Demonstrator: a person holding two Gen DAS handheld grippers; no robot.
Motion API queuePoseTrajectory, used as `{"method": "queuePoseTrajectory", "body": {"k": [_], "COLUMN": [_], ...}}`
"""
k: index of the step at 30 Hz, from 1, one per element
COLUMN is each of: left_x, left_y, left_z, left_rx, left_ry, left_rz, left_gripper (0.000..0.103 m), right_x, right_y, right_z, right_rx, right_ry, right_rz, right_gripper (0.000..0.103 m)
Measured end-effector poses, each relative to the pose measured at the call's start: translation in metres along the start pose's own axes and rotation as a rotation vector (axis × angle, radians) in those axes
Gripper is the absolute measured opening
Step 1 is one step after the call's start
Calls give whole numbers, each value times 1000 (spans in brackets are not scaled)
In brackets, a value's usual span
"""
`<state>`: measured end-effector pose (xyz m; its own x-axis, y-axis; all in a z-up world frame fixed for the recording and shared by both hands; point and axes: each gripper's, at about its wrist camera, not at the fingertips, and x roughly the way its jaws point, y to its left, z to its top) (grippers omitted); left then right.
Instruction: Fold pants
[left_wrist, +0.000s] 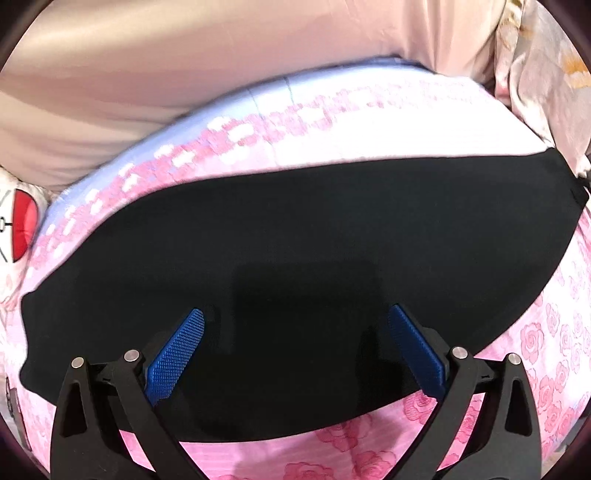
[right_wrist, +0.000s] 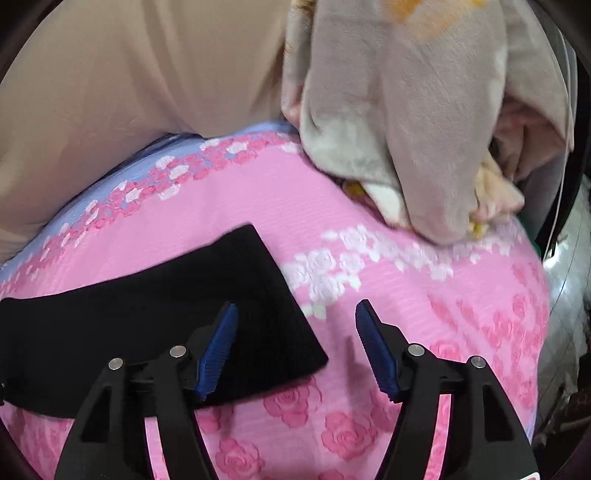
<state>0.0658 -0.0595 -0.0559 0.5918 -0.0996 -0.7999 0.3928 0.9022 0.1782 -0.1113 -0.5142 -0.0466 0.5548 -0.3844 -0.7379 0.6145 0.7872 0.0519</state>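
Both grippers hang over the bed with their jaws spread wide and nothing between them. The left gripper (left_wrist: 295, 317) sits above the middle of the black pants (left_wrist: 314, 258), its blue ribbed pads (left_wrist: 176, 356) apart over the dark cloth. The right gripper (right_wrist: 297, 314) straddles the end of the pants (right_wrist: 147, 325): one pad is over the fabric, the other over the bare bedspread just beside the corner.

The pants lie flat as one long dark band, running side to side across the left view, slightly tilted so the right end sits farther up. From the right wrist the band comes in from the left and finishes in a squared-off end with a clean corner. The cloth looks smooth and plain black, with no clear wrinkles.

Under it is a pink rose-patterned bedspread (right_wrist: 406, 332) with a pale blue border. Beyond that are a beige sheet (left_wrist: 184, 74) and a grey plush blanket (right_wrist: 406, 110), bunched at the far right.
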Motion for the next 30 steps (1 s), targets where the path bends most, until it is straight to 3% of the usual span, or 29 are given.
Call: {"method": "queuePoseTrajectory", "body": {"k": [3, 6, 10, 14, 17, 19, 24, 26, 30], "left_x": [-4, -5, -8, -13, -17, -19, -25, -27, -32], "left_y": [7, 19, 35, 58, 81, 97, 132, 149, 184], "left_z": [2, 1, -6, -15, -22, -27, -41, -50, -72], "left_rx": [-4, -32, -65, -115, -163, -196, -256, -276, -333], "left_ry": [-24, -20, -15, -22, -35, -47, -73, -78, -74], "left_rz": [40, 51, 54, 61, 64, 66, 93, 113, 125], "left_gripper": [98, 98, 98, 98, 98, 98, 98, 98, 98], "right_x": [16, 20, 24, 8, -28, -50, -60, -44, -2], "right_y": [-8, -4, 6, 32, 82, 135, 286, 342, 408], "right_z": [-7, -10, -8, 1, 13, 17, -10, -36, -84], "right_rx": [47, 38, 60, 92, 53, -24, -278, -386, -520], "right_ry": [55, 51, 66, 48, -20, -42, 21, 89, 206], "right_rz": [46, 34, 101, 187, 336, 445, 642, 666, 649], "right_gripper": [66, 66, 20, 19, 19, 19, 20, 20, 24]}}
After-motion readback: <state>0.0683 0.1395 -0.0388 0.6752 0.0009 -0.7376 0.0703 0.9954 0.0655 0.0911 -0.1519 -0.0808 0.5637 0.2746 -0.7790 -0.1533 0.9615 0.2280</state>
